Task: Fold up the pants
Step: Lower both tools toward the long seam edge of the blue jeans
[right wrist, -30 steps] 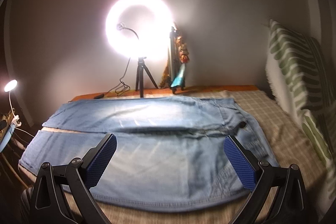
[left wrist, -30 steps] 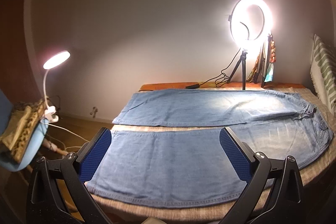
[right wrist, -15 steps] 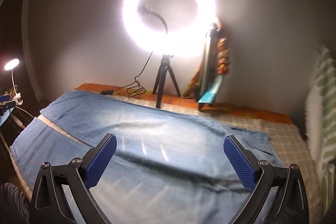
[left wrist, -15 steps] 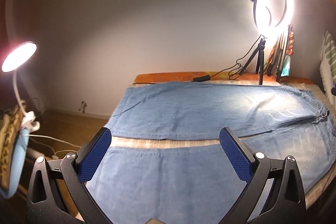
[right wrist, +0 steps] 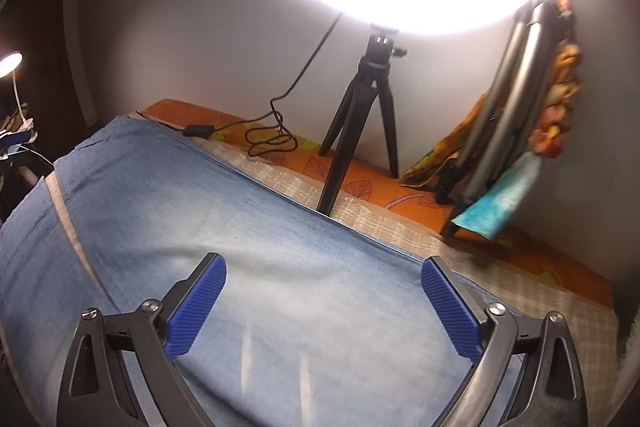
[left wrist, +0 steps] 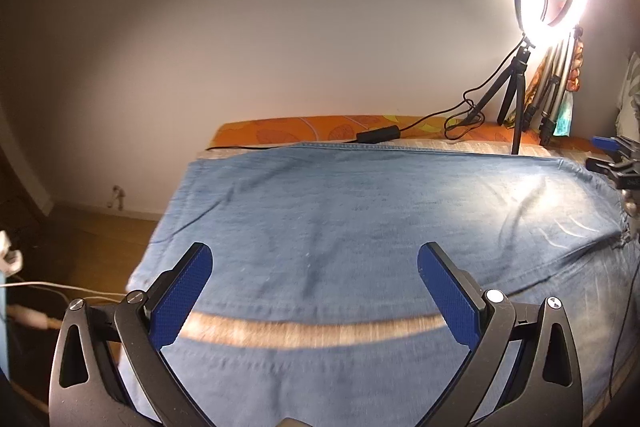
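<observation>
Light blue denim pants (left wrist: 360, 219) lie flat on a bed, the two legs side by side with a strip of bedcover between them. My left gripper (left wrist: 314, 291) is open and empty, low over the far leg near its cuff end. The pants also show in the right wrist view (right wrist: 280, 267). My right gripper (right wrist: 324, 303) is open and empty, low over the far leg near its outer seam. The right gripper also shows at the right edge of the left wrist view (left wrist: 612, 155).
A lit ring light on a small black tripod (right wrist: 360, 131) stands at the far bed edge, its cable and switch (left wrist: 378, 134) beside the pants. Folded tripods and cloths (right wrist: 516, 131) lean on the wall. A desk lamp (right wrist: 10, 63) glows at left. Floor lies left of the bed (left wrist: 100, 239).
Both grippers have moved forward over the pants, from above the near leg to above the far leg. The right gripper has turned left and neared the ring light. Both stayed open.
</observation>
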A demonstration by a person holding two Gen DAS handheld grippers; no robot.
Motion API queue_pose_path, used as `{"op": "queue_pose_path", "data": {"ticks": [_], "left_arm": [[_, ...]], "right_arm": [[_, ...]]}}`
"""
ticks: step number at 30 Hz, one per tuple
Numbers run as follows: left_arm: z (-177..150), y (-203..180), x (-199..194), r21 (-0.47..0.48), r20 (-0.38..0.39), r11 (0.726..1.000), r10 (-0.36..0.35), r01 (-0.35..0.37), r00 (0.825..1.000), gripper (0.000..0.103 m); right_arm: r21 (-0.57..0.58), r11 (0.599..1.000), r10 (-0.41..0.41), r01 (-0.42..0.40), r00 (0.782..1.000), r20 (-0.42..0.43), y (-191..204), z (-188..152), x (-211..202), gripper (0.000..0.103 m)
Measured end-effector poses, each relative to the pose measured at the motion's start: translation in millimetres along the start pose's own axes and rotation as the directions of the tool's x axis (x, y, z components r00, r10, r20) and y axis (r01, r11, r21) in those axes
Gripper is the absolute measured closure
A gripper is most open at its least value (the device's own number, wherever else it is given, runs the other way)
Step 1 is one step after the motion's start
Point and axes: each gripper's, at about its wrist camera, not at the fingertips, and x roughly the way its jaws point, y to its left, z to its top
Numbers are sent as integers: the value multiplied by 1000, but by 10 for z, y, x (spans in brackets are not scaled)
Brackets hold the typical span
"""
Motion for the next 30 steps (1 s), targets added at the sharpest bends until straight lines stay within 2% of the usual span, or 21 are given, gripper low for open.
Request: {"op": "queue_pose_path", "data": {"ticks": [7,12,15,21,23,24,26,29,30], "left_arm": [[54,63,483,-27,-61,999,-48,47,997,3],[55,117,785,-39,-98,998,-49,45,994,7],[53,143,909,-57,-115,997,-67,60,991,16],[27,173,1086,-83,-138,994,-76,65,988,17],[4,177,1134,-83,-148,995,-72,60,986,17],[-5,191,1162,-84,-153,995,-69,57,986,17],[-15,209,1209,-94,-164,994,-72,57,984,17],[-29,265,1256,-130,-178,989,-90,67,980,17],[-24,293,1271,-147,-183,987,-97,70,978,17]], "right_arm": [[-9,1000,22,-23,998,-64,-204,136,721,6],[-73,994,74,-86,987,-144,-207,141,1098,12],[-100,988,98,-117,978,-182,-187,135,1239,14],[-129,981,112,-147,963,-247,-216,97,1432,14],[-130,980,114,-149,963,-243,-214,91,1438,15],[-124,980,125,-158,962,-241,-215,87,1437,17],[-96,977,164,-191,958,-237,-214,83,1414,33],[-87,979,163,-186,963,-215,-140,49,1329,61],[-93,980,154,-177,965,-210,-100,29,1284,74]]}}
